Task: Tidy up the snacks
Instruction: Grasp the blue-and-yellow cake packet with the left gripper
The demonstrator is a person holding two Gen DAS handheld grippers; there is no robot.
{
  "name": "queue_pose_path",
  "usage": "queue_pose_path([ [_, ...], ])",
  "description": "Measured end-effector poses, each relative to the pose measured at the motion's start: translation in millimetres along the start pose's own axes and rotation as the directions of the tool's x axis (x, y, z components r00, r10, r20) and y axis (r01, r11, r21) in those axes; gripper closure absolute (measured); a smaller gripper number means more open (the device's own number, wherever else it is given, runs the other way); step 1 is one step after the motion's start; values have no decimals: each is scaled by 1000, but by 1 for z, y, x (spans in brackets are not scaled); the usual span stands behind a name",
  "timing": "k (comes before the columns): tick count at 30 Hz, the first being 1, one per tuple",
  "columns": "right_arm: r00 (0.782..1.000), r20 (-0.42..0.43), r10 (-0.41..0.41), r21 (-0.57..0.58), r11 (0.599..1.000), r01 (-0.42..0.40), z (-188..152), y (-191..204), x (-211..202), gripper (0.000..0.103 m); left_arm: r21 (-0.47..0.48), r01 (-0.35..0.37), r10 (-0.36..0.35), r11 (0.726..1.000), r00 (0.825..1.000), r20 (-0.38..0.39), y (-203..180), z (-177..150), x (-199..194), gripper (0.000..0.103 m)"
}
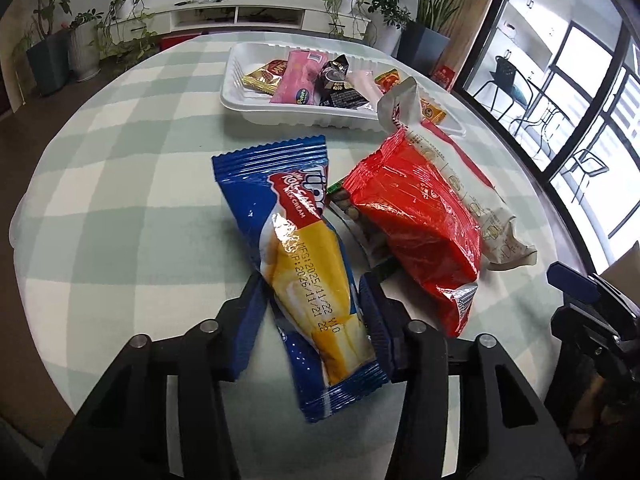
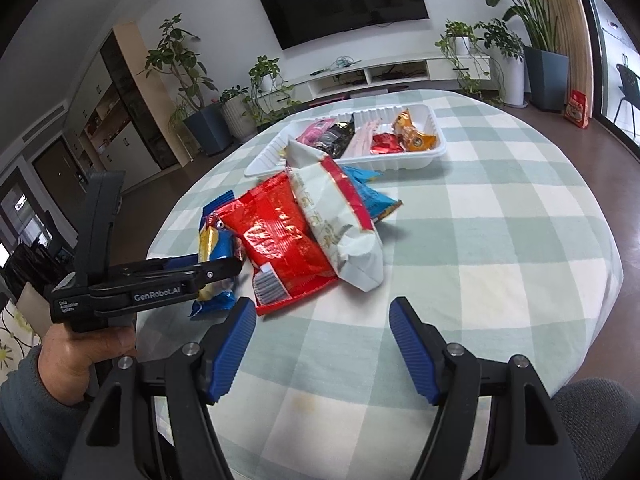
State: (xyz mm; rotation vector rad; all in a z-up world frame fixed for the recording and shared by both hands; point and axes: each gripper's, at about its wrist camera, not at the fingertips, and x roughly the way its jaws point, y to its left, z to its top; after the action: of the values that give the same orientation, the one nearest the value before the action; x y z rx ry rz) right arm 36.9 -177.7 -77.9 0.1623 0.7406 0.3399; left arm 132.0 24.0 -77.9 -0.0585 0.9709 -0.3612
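Between left fingers point(image 1: 316, 300) gripped "ROLL CAKE" packet point(image 1: 288, 240), right fingers point(image 2: 324, 344) apart, empty.

Left gripper point(image 1: 312, 304) pitched down, fingers point(image 1: 248, 320) clamped on the blue-yellow snack pack point(image 1: 296, 248), person's hand point(image 2: 80, 348) wrapped round its handle; right gripper point(image 2: 323, 344) angled down, fingers point(image 2: 234, 344) spread, nothing between.

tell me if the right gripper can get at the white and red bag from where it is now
Probably yes. The right gripper stands open and empty over bare tablecloth, and the white and red bag lies atop the pile just ahead, its near end uncovered.
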Motion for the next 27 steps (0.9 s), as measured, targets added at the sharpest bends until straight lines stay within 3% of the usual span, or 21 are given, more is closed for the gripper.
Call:
queue_pose_path([
  [2, 1000, -1, 4, -34, 999, -4, 5, 6, 3, 30, 6, -2, 2, 1000, 1000, 4, 2, 1, -2, 67],
  [8, 1000, -10, 9, -115, 993, -10, 24, 23, 18, 31, 33, -9, 9, 999, 1000, 12, 4, 2, -7, 71],
  [27, 992, -115, -51, -273, 962, 17, 50, 45, 78, 32, 0, 94, -94, 996, 995, 35, 17, -16, -29, 72],
])
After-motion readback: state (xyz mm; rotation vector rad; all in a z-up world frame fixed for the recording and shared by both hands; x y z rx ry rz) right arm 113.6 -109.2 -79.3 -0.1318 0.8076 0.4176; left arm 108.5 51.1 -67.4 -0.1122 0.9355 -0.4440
